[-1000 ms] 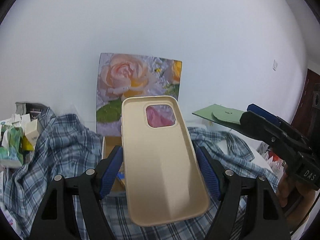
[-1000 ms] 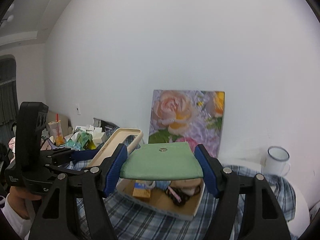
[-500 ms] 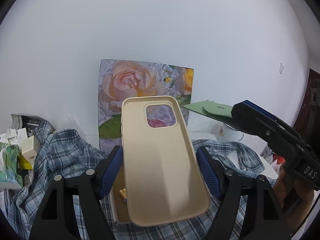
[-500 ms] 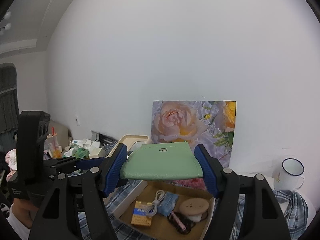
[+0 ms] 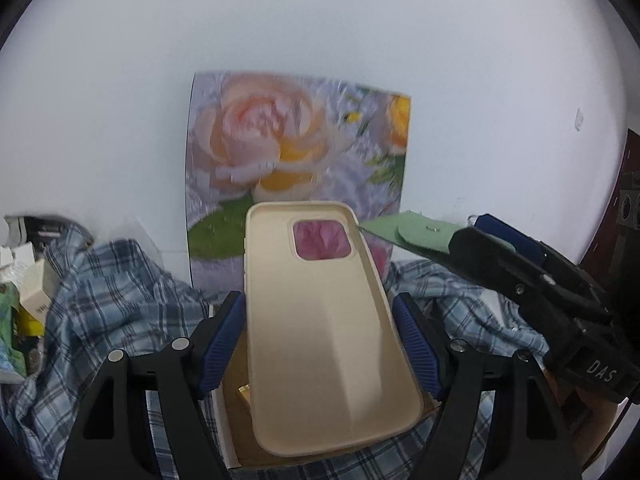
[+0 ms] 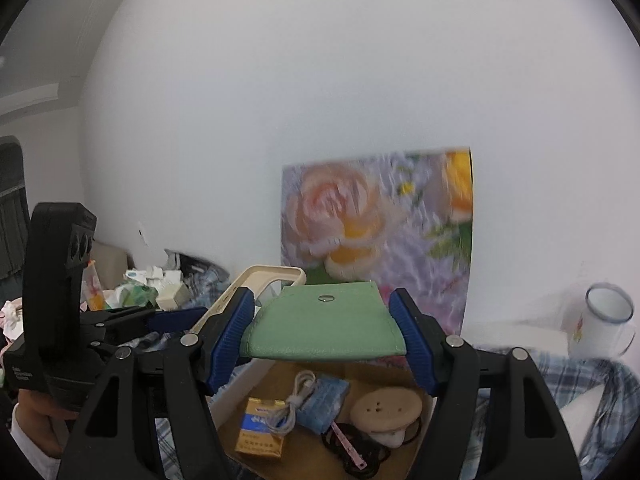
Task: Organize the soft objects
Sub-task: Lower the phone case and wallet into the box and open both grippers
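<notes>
My left gripper (image 5: 320,340) is shut on a beige soft phone case (image 5: 324,328), held above an open cardboard box (image 5: 232,412). My right gripper (image 6: 322,344) is shut on a flat green pouch (image 6: 324,330) with a snap button, held above the same box (image 6: 320,456). The pouch (image 5: 412,232) and right gripper show at the right of the left wrist view. The phone case (image 6: 256,284) and left gripper show at the left of the right wrist view.
The box holds a yellow-blue packet (image 6: 260,432), a coiled white cable (image 6: 296,400), a blue pack, a tan round object (image 6: 386,406) and black bands. Plaid cloth (image 5: 108,292) covers the table. A rose picture (image 6: 376,232) leans on the wall. A mug (image 6: 600,320) stands right; clutter (image 6: 152,288) lies left.
Both grippers have shifted while holding their items. The box and rose picture slid in view, and the picture now looks motion-blurred.
</notes>
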Tool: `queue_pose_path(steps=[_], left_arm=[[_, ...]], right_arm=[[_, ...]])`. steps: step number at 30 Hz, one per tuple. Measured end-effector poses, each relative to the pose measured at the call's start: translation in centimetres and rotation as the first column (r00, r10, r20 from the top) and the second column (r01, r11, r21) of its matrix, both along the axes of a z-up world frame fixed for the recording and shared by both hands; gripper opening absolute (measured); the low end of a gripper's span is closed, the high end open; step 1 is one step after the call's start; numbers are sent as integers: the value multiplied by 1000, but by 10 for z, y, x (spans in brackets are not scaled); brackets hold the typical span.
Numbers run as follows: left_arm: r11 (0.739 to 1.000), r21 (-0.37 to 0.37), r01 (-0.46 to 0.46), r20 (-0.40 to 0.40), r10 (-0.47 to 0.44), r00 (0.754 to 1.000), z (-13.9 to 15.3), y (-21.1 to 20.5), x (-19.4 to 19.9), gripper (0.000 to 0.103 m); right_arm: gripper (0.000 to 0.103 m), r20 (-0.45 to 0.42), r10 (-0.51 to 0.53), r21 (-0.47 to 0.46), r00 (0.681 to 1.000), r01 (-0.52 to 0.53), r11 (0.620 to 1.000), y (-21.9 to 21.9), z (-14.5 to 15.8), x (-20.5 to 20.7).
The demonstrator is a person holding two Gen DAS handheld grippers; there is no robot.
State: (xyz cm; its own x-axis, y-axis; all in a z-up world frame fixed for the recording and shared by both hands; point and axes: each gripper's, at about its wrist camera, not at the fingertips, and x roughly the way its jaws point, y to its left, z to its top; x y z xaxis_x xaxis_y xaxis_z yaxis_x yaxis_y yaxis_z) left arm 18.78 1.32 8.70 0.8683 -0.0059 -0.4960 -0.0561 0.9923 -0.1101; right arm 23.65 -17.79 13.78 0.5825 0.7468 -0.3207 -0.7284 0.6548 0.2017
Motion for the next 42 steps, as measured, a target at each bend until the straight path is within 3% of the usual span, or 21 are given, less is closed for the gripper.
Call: queue_pose_path(steps=[4, 5, 6, 11, 18, 19, 21, 22, 23, 28, 30, 31, 38, 42], left_arm=[[1000, -10, -11, -52, 11, 999, -24, 8, 13, 73], [1000, -16, -16, -72, 15, 997, -32, 11, 16, 53], [1000, -22, -22, -90, 20, 996, -38, 14, 18, 47], [993, -114, -34, -182, 12, 983, -72, 33, 36, 44], [991, -131, -30, -211, 2, 977, -89, 33, 44, 44], [990, -135, -33, -214, 3, 977, -89, 34, 45, 45], [989, -146, -40, -224, 6, 975, -93, 37, 48, 66], [987, -158, -42, -227, 5, 974, -94, 39, 49, 84], [984, -172, -53, -226, 13, 974, -95, 42, 49, 94], [987, -138, -81, -232, 47, 972, -95, 45, 48, 94], [990, -113, -81, -224, 54, 973, -94, 43, 47, 96], [992, -94, -82, -217, 60, 974, -93, 41, 46, 103], [997, -8, -83, -155, 80, 985, -77, 29, 35, 103], [996, 20, -91, -110, 92, 990, -59, 25, 24, 103]], right_arm=[[69, -56, -4, -23, 998, 2, 1000, 3, -26, 14], [69, -75, -5, -26, 997, 3, 1000, 4, -33, 18], [69, -95, -7, -29, 995, 4, 1000, 4, -40, 22], [69, -167, -2, -59, 986, -8, 998, 11, -66, 33], [70, -234, 12, -94, 972, -35, 995, 22, -93, 41], [73, -240, 4, -104, 971, -30, 994, 23, -96, 42], [83, -260, -3, -112, 966, -27, 993, 24, -101, 44], [90, -269, -7, -111, 963, -24, 994, 24, -102, 45], [92, -272, -12, -110, 962, -19, 994, 23, -103, 46], [102, -271, -30, -108, 962, 1, 994, 19, -102, 47], [102, -275, -31, -104, 961, 2, 995, 18, -101, 48], [102, -275, -31, -106, 961, 2, 994, 18, -101, 48], [102, -234, -51, -135, 971, 20, 991, 17, -91, 43], [103, -184, -61, -121, 981, 39, 992, 15, -65, 38]])
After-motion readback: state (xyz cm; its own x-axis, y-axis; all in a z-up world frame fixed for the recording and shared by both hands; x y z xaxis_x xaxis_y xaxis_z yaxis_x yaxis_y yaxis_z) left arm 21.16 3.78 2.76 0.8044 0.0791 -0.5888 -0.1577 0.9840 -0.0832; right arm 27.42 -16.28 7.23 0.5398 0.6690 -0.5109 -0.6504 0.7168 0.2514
